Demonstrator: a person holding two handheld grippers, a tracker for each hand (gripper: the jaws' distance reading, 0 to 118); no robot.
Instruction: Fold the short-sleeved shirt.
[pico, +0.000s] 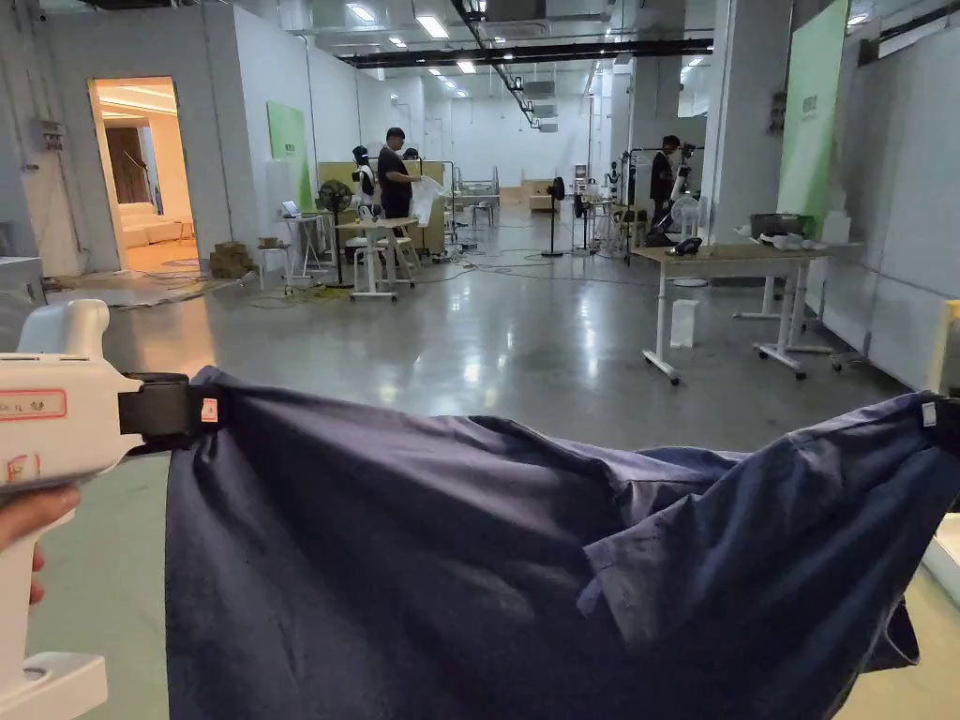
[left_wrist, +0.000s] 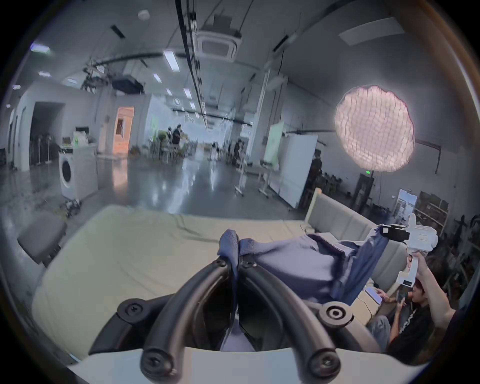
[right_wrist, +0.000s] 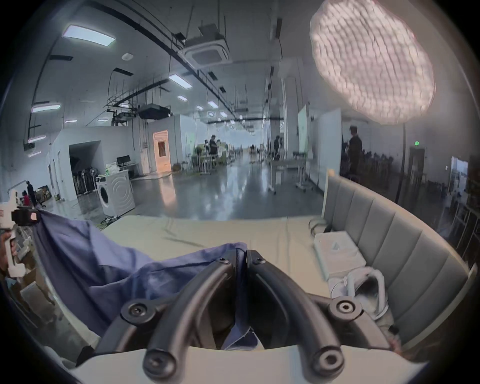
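Observation:
A dark blue short-sleeved shirt (pico: 450, 572) hangs spread in the air between my two grippers, above a bed with a pale sheet (left_wrist: 124, 249). My left gripper (pico: 202, 411) pinches its upper left corner, and in the left gripper view its jaws (left_wrist: 237, 262) are shut on a bunch of the blue cloth (left_wrist: 293, 270). My right gripper (pico: 937, 417) grips the upper right corner at the frame edge; in the right gripper view its jaws (right_wrist: 242, 256) are closed on the cloth (right_wrist: 109, 262). A sleeve (pico: 741, 553) drapes toward the right side.
A padded grey headboard (right_wrist: 394, 249) borders the bed, with a white box (right_wrist: 337, 254) and a white bag (right_wrist: 363, 288) beside it. A person (left_wrist: 405, 319) sits by the bed. A white washing machine (left_wrist: 75, 176), tables (pico: 741, 267) and people stand across the shiny floor.

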